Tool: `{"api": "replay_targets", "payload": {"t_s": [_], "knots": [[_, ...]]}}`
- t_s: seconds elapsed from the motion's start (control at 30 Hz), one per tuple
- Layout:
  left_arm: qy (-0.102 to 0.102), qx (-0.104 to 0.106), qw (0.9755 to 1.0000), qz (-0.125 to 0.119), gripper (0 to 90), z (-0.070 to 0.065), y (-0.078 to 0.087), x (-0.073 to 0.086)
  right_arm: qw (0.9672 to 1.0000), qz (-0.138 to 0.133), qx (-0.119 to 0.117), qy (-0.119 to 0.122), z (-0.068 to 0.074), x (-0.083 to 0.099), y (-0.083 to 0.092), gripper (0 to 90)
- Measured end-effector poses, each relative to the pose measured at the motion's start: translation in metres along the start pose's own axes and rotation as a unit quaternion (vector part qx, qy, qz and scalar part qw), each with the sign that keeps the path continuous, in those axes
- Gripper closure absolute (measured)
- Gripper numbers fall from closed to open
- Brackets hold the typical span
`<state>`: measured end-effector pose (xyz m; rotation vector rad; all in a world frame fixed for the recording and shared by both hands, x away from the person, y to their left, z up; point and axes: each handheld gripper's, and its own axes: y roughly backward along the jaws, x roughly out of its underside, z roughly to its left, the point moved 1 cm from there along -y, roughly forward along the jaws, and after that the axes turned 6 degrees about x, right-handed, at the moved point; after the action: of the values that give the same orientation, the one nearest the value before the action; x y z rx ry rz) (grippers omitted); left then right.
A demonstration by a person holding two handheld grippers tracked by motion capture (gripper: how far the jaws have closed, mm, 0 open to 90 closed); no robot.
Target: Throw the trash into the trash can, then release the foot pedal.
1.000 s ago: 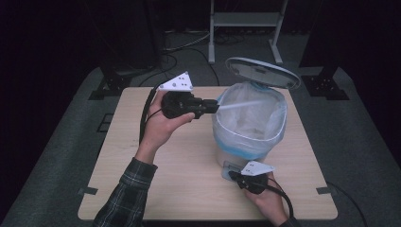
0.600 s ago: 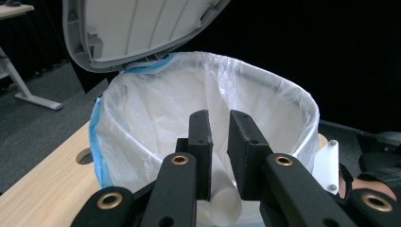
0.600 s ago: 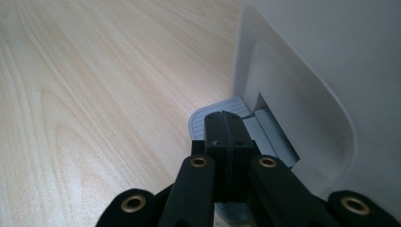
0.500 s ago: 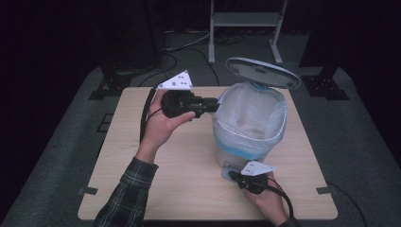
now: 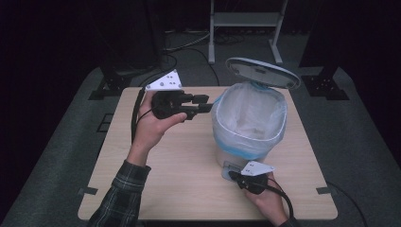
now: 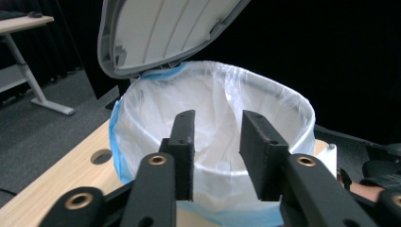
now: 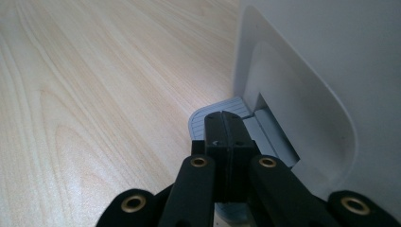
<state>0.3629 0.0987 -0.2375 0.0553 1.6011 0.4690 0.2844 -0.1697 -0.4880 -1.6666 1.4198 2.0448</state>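
A white pedal bin [image 5: 236, 158] stands on the wooden table [image 5: 179, 165], its lid [image 5: 262, 71] tipped up at the back. A white liner bag with a blue hem [image 5: 248, 118] is folded over its rim. My left gripper [image 5: 204, 104] hovers level just left of the rim, pointing at the bag [image 6: 213, 94]. Its jaws have just been opening and stand open [image 6: 217, 125] with nothing between them. My right gripper [image 5: 235, 174] is at the bin's foot. Its jaws are shut [image 7: 222, 118] and rest tip-down on the grey pedal [image 7: 198, 120].
The bin takes up the table's right half. A round hole [image 6: 100, 156] lies in the tabletop near the bin. A metal stand [image 5: 246, 28] and cables sit on the dark floor beyond the far edge.
The left gripper's jaws, shut at the bag's rim before, have parted, and the gripper has drawn slightly left of the rim. The right hand has not moved.
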Motion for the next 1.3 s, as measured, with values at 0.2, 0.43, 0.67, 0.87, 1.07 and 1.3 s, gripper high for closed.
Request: {"api": "replay_targets", "payload": {"t_s": [0.2,0.43,0.67,0.87,1.07,1.3], "knots": [[0.009,-0.016,0.9998,0.003,56.1,-0.001,0.015,0.014,1.0000,0.000,0.000,0.000,0.000,0.000,0.000,89.7],[0.019,-0.029,0.9994,0.005,48.3,-0.007,0.030,0.038,1.0000,-0.001,0.003,0.005,0.000,0.000,0.000,89.7],[0.029,-0.053,0.9981,0.009,39.6,-0.018,0.039,0.066,1.0000,0.001,0.000,-0.002,0.000,0.000,0.001,89.4],[0.039,-0.077,0.9961,0.020,33.8,-0.028,0.042,0.100,0.9997,-0.005,-0.023,-0.003,0.000,-0.001,0.009,80.5],[0.050,-0.096,0.9935,0.034,28.8,-0.035,0.043,0.133,0.9990,-0.026,-0.036,-0.002,0.001,-0.002,0.022,75.8],[0.067,-0.115,0.9890,0.066,20.4,-0.042,0.042,0.165,0.9985,-0.031,-0.044,0.003,-0.003,0.002,0.038,69.3]]}}
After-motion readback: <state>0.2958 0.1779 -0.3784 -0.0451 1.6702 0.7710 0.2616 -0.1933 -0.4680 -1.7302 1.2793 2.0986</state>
